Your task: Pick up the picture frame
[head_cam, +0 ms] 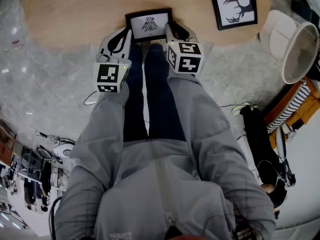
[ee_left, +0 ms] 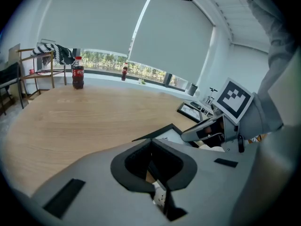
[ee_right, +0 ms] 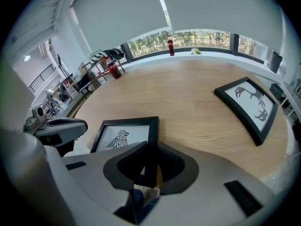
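A small black picture frame (head_cam: pixel 149 25) with a bird drawing lies at the near edge of the round wooden table (head_cam: pixel 75 14). My left gripper (head_cam: pixel 127 32) is at its left side and my right gripper (head_cam: pixel 170 31) at its right side. In the left gripper view the frame's (ee_left: pixel 167 132) corner runs into the shut jaws of the left gripper (ee_left: pixel 151 147). Seen from the right gripper view, the frame's (ee_right: pixel 124 135) right border passes between the closed jaws of the right gripper (ee_right: pixel 149 149).
A second, larger frame (head_cam: pixel 234 9) with an antler drawing lies further right on the table. A white chair (head_cam: pixel 295 44) stands to the right of the table. Cola bottles (ee_left: pixel 78 72) stand at the far side. The person's legs are just before the table edge.
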